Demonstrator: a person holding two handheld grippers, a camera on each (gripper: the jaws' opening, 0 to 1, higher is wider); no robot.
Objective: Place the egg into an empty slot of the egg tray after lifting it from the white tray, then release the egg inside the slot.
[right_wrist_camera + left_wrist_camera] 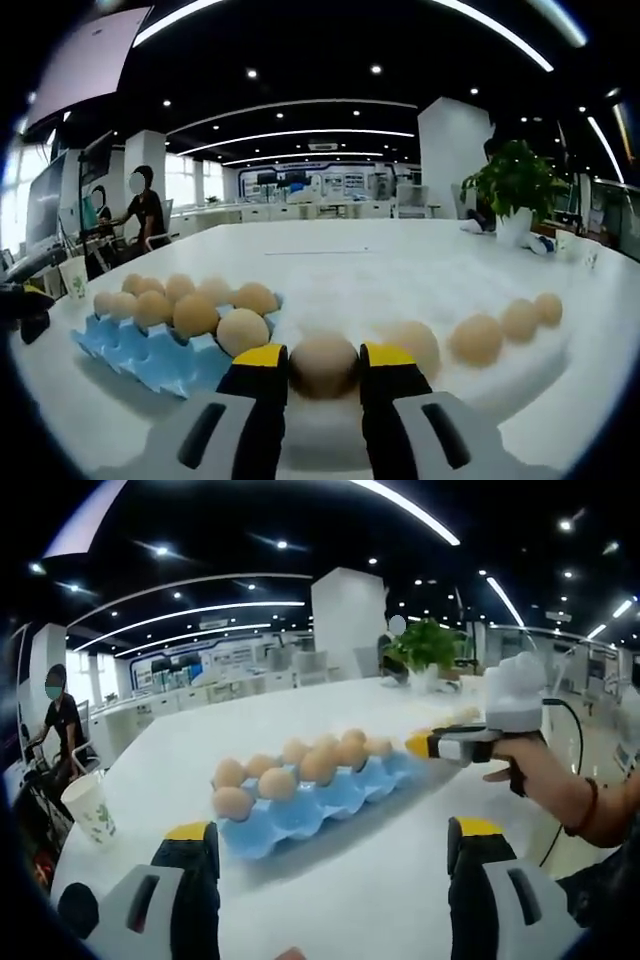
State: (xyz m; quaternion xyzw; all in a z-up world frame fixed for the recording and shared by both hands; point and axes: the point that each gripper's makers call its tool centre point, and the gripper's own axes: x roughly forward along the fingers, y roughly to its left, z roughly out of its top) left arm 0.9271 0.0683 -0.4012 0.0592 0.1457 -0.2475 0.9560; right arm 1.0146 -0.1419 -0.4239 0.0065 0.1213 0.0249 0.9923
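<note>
An egg (323, 365) is clasped by the right hand-held gripper (323, 372); the left hand-held gripper (330, 855) is spread over a white counter (300, 710) in an office lit by ceiling strips

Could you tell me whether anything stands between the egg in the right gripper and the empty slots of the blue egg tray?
Nothing visible does. The right gripper is shut on the egg over the white tray, and the blue egg tray lies just to its left on the table. Its near slots are empty, with no object between.

white table (400, 265) | dark ceiling, strip lights (300, 135) | potted plant (512, 190) | white pillar (348, 620)
</note>
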